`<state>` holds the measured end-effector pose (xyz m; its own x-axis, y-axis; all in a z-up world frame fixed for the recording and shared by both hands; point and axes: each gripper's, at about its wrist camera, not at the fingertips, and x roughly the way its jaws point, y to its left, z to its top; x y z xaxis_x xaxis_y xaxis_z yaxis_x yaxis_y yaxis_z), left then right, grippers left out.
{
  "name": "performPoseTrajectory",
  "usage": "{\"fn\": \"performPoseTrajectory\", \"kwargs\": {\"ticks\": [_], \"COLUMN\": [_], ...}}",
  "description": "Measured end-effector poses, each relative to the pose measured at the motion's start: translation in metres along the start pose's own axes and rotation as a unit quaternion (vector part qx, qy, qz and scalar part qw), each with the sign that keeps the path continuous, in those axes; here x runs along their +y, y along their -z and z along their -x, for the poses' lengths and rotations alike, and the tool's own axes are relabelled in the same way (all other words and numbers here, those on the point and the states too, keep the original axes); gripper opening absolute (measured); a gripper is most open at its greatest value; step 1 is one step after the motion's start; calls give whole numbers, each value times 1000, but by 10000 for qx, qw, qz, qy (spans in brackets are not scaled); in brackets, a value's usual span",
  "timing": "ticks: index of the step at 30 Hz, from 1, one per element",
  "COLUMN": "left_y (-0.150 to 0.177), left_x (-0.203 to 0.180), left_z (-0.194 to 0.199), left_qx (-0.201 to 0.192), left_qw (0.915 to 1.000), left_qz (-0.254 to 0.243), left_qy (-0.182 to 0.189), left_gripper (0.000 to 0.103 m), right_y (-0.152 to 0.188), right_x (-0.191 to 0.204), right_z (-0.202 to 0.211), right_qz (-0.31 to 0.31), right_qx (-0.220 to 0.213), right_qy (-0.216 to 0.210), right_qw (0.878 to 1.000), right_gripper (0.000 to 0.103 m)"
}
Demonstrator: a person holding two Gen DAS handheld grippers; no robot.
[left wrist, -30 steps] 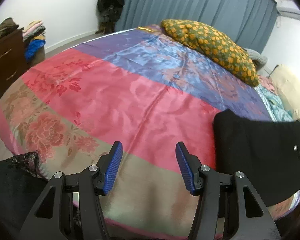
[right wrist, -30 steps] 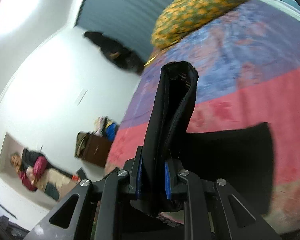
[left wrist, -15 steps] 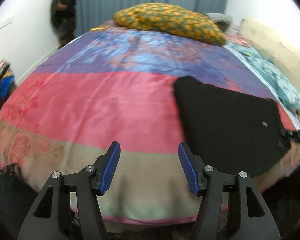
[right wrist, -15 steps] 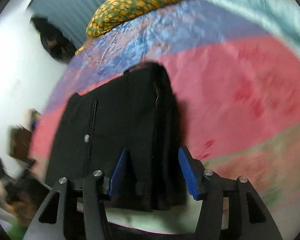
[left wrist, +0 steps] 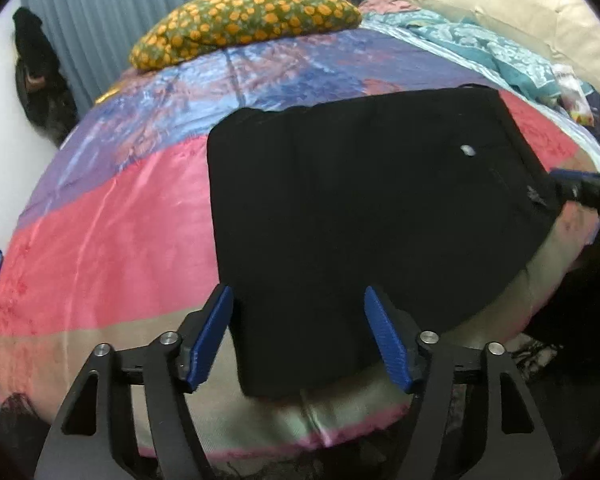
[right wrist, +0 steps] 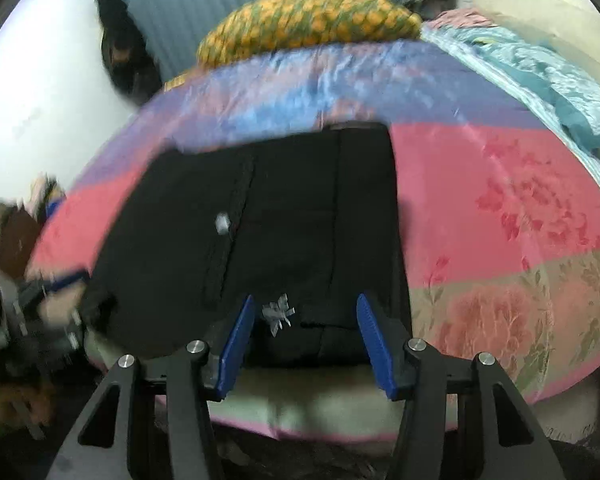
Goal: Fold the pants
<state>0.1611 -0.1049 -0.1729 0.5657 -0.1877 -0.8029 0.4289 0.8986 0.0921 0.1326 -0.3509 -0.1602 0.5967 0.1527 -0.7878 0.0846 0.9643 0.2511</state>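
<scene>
Down at the near edge of the bed's striped satin quilt [left wrist: 100,240] lie the folded black fabric pants [left wrist: 360,208], long side running across. Left gripper [left wrist: 298,334] has just been spreading its fingers, nothing pinched, near left corner below it. Right gripper [right wrist: 306,346] has let go, fingers apart over the waistband end, so probably both are about equally close.

no legible text, brand, number or sign in either view. the white tag [right wrist: 278,314] on the black pants [right wrist: 300,216], at 6 o'clock in the right wrist view, is too blurred to read.
</scene>
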Motion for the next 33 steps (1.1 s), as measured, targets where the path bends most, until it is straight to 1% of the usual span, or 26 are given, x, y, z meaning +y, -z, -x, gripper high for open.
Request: {"fn": "performPoseTrajectory", "kwargs": {"ticks": [1,2,4,5,8,9,10,11,12,13,14,16,17,18,20,22,24,25,26,27,28,29,30,31,32,33], "left_y": [-2,-4,-9,-15,-23,-22,-21,-16,-13,-10,-8,-10,-12,-13,-13,-12,-8,-8,-6,-4,-2,-2,-2,-1,-1,1], "left_x": [4,8,11,11,3,-1,-5,-11,-13,-13,-13,-9,-6,-3,6,11,12,14,9,5,2,1,0,0,-1,-1], "left_z": [4,13,20,20,4,-1,-10,-22,-27,-25,-21,-16,-13,-8,5,9,5,-3,-12,-19,-20,-13,-6,2,12,17], "left_qx": [-34,-169,-320,-343,-199,-150,-27,194,235,150,75,179,167,111,-85,-181,-168,-78,128,300,341,216,89,-20,-207,-307], "left_qw": [10000,9997,9991,9989,9994,9996,9999,9998,9997,9998,9999,9998,9997,9997,9989,9976,9962,9962,9968,9972,9974,9976,9977,9977,9977,9976], "left_qz": [58,161,261,300,260,219,132,0,-56,-72,-64,39,111,201,444,657,846,847,772,676,628,648,657,650,623,611], "left_qy": [48,84,98,119,103,86,66,41,-14,-48,-55,64,107,115,110,104,145,159,152,119,86,102,140,172,162,126], "left_gripper": [75,78,84,84,84,84,84,84,84,87,89,89,89,89,89,90,91,92,92,92,92,91,91,91,91,91], "right_y": [-7,-14,-42,-59,-97,-109,-113,-114,-113,-107,-97,-91,-90,-88,-80,-62,-33,-17,-1,17,27,26,22,19,17,19], "right_x": [0,0,1,1,-1,1,2,-2,-12,-19,-25,-26,-25,-23,-19,-11,0,4,7,5,2,2,1,3,7,9], "right_z": [4,9,17,19,12,1,-10,-23,-52,-72,-91,-87,-82,-71,-46,-8,20,24,23,12,4,8,19,33,46,53], "right_qz": [-45,-69,-48,4,103,134,122,65,-111,-216,-262,-155,-141,-142,-85,-17,-150,-201,-227,-302,-490,-622,-708,-644,-467,-345], "right_qx": [-14,-73,-236,-313,-468,-483,-437,-304,99,429,740,406,350,271,29,-374,-700,-739,-686,-441,-227,-289,-527,-810,-1144,-1323], "right_qy": [-35,-112,-287,-338,-589,-642,-663,-700,-662,-539,-423,-496,-467,-285,-278,-297,-419,-410,-352,-250,-163,-203,-288,-255,-64,99], "right_qw": [10000,9999,9993,9989,9971,9967,9968,9971,9977,9974,9960,9978,9982,9991,9996,9989,9966,9962,9968,9983,9984,9974,9957,9943,9923,9906], "right_gripper": [54,54,54,54,54,54,54,54,54,54,50,50,50,50,50,50,55,63,66,66,66,65,65,66,72,77]}}
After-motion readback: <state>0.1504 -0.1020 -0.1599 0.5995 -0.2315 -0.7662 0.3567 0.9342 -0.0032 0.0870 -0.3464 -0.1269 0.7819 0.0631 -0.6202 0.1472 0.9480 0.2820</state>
